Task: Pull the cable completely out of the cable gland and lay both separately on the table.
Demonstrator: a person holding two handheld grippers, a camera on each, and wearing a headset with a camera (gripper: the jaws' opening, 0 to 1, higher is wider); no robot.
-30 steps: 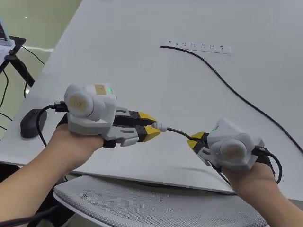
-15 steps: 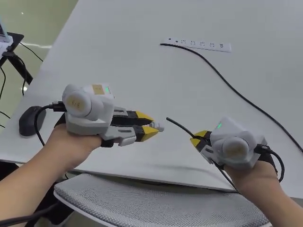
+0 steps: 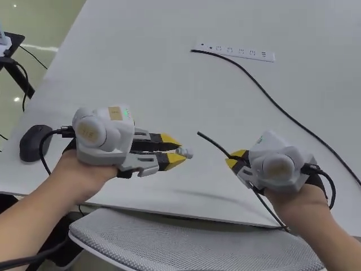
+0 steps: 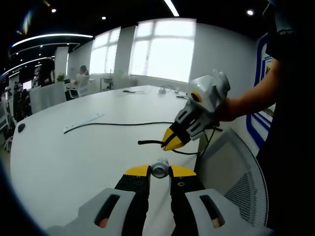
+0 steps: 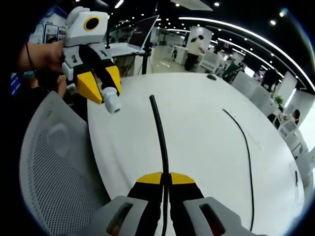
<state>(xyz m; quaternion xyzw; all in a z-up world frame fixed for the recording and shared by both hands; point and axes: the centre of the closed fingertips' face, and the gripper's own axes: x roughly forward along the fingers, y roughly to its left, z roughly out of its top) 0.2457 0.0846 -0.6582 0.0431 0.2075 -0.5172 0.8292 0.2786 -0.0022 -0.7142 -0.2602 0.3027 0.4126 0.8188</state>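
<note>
My left gripper [image 3: 176,153] is shut on the small grey cable gland [image 3: 184,152], held above the white table's near edge; in the left gripper view the cable gland [image 4: 159,168] sits between the yellow tips of the left gripper [image 4: 159,172]. My right gripper [image 3: 232,160] is shut on the thin black cable [image 3: 213,145], whose free end points up and left. In the right gripper view the cable [image 5: 160,133] rises from the right gripper [image 5: 165,178], and the cable gland [image 5: 112,104] hangs in the other gripper's jaws at upper left. Cable and gland are apart.
A white power strip [image 3: 236,54] lies at the table's far side, its black cord [image 3: 293,121] running toward the right edge. A black mouse [image 3: 31,141] sits off the table's left. A grey mesh chair seat [image 3: 169,245] lies below the near table edge [image 3: 186,209].
The cable has come out of the gland: one second ago it ran into the gland, now its free end stands clear. The two grippers have drawn apart.
</note>
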